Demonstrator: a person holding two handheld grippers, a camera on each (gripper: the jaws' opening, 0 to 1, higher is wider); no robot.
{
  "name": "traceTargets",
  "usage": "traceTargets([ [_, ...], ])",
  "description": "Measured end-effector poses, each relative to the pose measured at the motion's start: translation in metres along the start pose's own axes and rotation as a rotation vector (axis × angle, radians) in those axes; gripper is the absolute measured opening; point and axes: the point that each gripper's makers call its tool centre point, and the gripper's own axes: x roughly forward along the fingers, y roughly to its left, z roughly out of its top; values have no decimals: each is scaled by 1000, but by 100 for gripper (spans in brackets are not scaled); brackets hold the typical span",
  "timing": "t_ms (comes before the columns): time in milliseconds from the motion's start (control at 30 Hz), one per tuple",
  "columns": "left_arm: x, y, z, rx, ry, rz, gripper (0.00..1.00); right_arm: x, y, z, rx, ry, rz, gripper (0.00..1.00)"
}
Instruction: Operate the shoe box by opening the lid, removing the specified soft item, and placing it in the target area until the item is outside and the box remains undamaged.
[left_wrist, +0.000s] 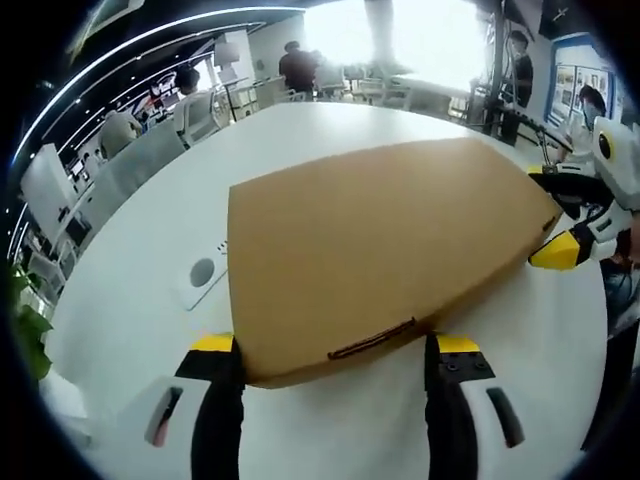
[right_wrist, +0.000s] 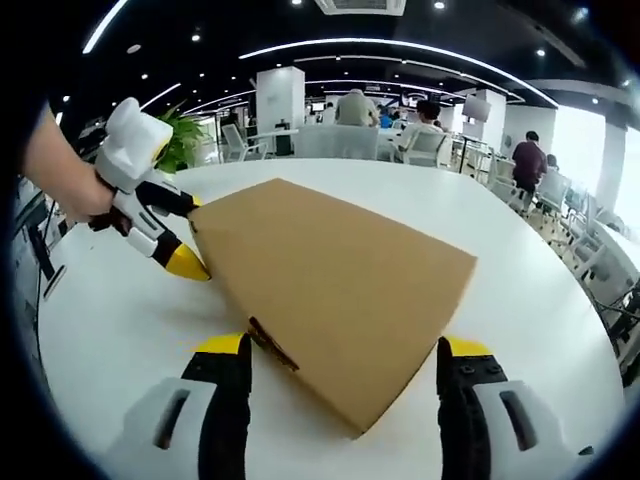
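One closed shoe box (left_wrist: 380, 250) lay on the white table (left_wrist: 300, 125); two grippers, left gripper (left_wrist: 338, 350) and right gripper (right_wrist: 342, 352), spread wide, straddled its corners.

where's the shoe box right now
The shoe box lies closed on the white table, its near edge between the left gripper tips; the right gripper straddles another corner.

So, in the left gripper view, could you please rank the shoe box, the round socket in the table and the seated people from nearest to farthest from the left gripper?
1. Shoe box: its near edge sits between the jaws of the left gripper.
2. Round socket: set in the table, up-left of the jaws.
3. Seated people: past the table's far edge, upper left.
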Motion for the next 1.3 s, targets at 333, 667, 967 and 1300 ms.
traceTargets([
  [333, -1, -3, -2, -31, 23, 3, 72, 1, -2, -6, -33, 34, -10, 72],
  [667, -6, -6, -4, -72, 47, -15, 69, 2, -1, -6, -39, 68, -20, 74],
  [967, -9, -7, -10, -51, 63, -3, 64, 1, 1, -8, -65, 82, -12, 73],
  [1300, -20, -15, -21, -78, 42, -5, 63, -11, 3, -16, -93, 106, 12, 69],
])
